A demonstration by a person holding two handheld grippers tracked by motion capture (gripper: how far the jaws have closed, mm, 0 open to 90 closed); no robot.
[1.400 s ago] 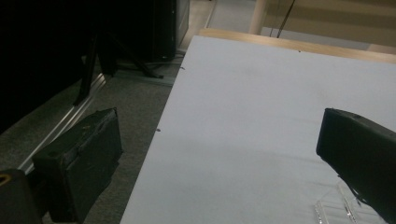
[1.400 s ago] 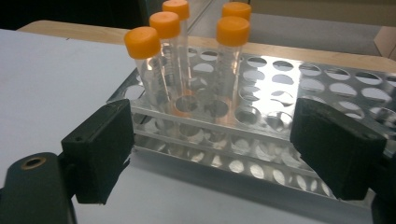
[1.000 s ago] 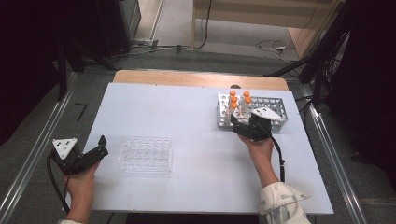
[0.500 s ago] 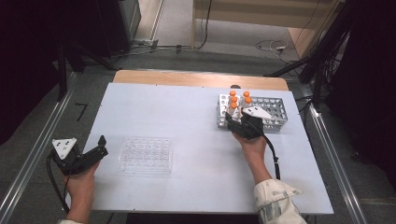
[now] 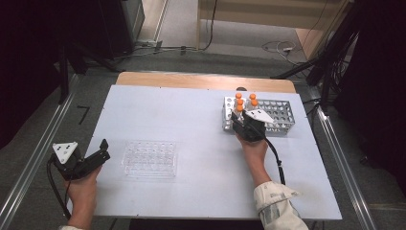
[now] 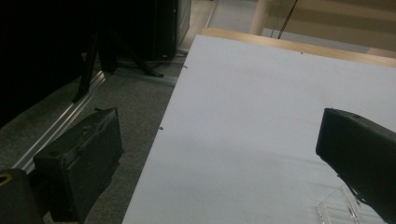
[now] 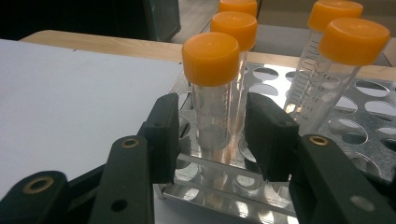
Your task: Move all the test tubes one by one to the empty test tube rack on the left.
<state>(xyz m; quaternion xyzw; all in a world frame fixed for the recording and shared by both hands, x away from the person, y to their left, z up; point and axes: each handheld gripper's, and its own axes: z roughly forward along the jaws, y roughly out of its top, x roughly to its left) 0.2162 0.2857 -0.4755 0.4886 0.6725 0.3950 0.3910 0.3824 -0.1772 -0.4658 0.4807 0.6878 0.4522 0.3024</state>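
A metal rack (image 5: 280,116) stands at the table's back right with several clear tubes capped in orange (image 5: 239,101). My right gripper (image 5: 238,118) is at the rack's near left corner. In the right gripper view my right gripper (image 7: 212,126) has its jaws on either side of the nearest tube (image 7: 211,60), which stands upright in the rack (image 7: 373,135). The jaws have just been closing, and a thin gap still shows on each side of the tube. My left gripper (image 5: 104,149) rests at the table's front left, open and with nothing between its jaws (image 6: 219,144).
A clear plastic rack (image 5: 149,158) lies just right of the left gripper, and its corner shows in the left gripper view (image 6: 341,211). The white table (image 5: 201,124) ends at a drop to grey floor and a metal rail (image 6: 60,126) on the left.
The right hand has moved forward toward the metal rack, and its jaws now stand around the nearest tube. The left hand has not moved.
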